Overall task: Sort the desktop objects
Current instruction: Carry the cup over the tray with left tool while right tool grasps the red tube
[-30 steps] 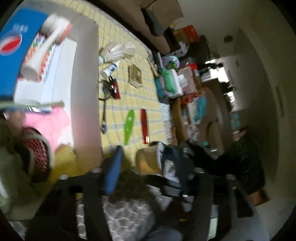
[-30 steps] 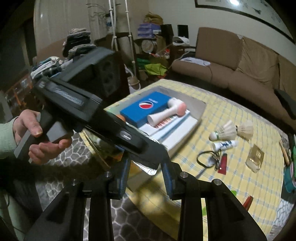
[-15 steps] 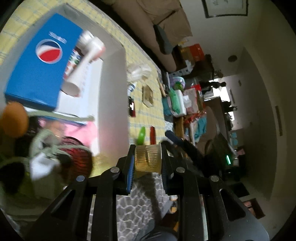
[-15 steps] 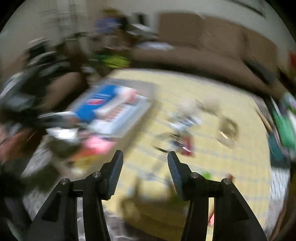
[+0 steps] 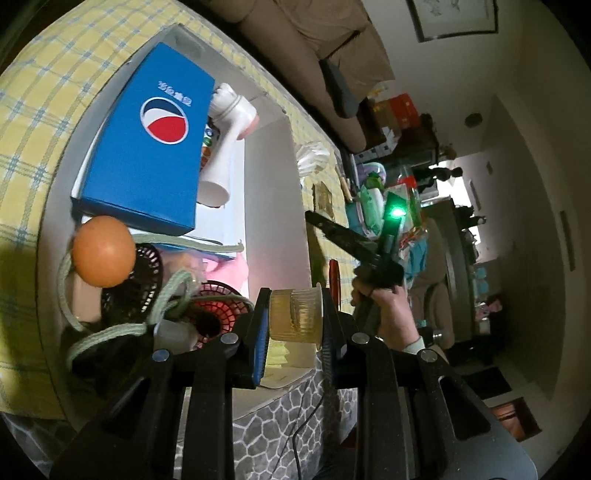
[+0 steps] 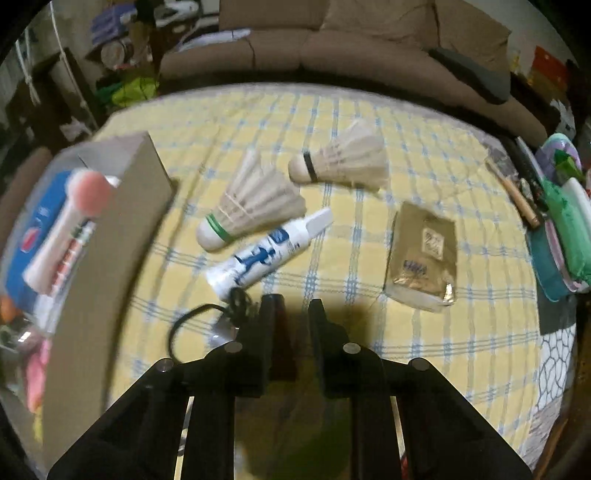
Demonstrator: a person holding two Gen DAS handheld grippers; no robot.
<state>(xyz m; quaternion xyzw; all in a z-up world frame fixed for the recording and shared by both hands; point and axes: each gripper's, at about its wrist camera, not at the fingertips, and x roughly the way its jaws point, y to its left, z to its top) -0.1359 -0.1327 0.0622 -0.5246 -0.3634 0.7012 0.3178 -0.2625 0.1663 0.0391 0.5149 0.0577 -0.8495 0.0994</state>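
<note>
Right wrist view shows the right gripper (image 6: 291, 314), jaws closing, over a dark red bar (image 6: 282, 332) lying lengthwise between them on the bench's near edge, while the left gripper (image 5: 293, 317) clamps an amber jar (image 5: 295, 314).

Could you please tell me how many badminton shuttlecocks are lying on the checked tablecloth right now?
2. The green-banded shuttlecock lies just above the white tube; the black-banded shuttlecock lies further back to its right. Others could be hidden inside the box.

a home living room: brown sofa (image 6: 332, 48), framed picture (image 5: 456, 16), household clutter.
</note>
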